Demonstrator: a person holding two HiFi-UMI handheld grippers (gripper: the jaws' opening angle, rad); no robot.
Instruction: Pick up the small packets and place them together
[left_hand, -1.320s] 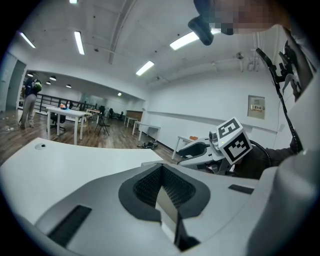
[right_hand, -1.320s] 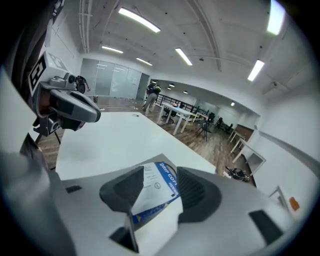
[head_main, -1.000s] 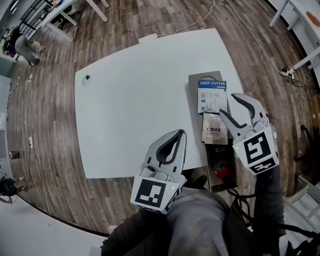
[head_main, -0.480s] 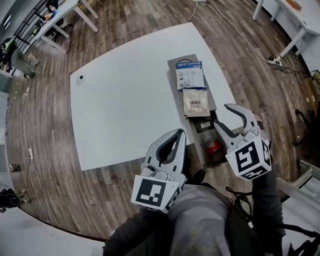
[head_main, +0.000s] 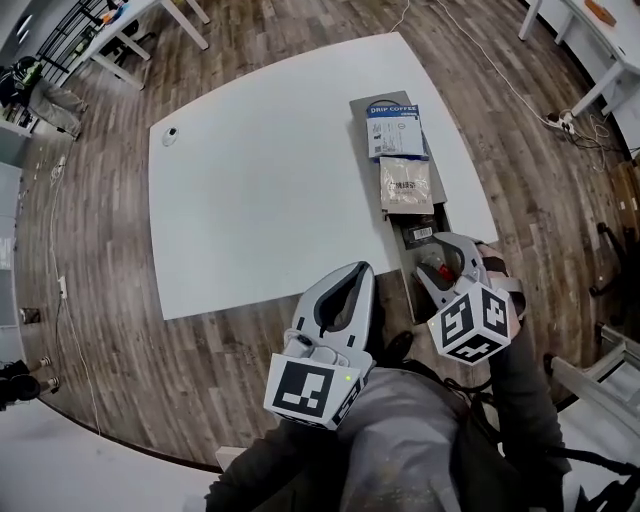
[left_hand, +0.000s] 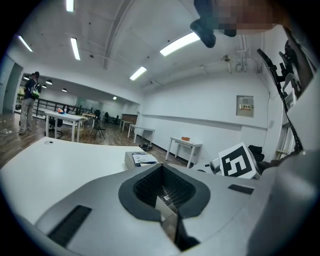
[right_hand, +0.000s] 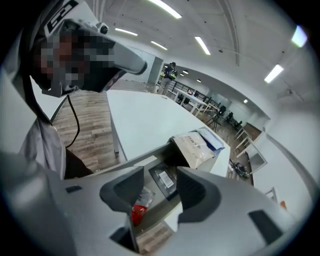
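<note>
Four packets lie end to end in a long gray tray (head_main: 358, 120) on the table's (head_main: 260, 200) right side, running away from the person: blue (head_main: 393, 130), beige (head_main: 406, 186), black (head_main: 420, 235), red (right_hand: 137, 212) nearest. The right gripper (head_main: 437, 258) hovers over the red one, jaws well apart, holding nothing. The left gripper (head_main: 358, 272) is closed and empty.

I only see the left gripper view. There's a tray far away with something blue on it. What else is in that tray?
Observer: The tray holds a row of four: the blue packet, then a beige packet, a black packet and, nearest the person, a red packet.
Operator: Is the other gripper holding one?
Observer: No. The right gripper has its jaws apart and empty, over the tray's near end by the red packet.
</note>
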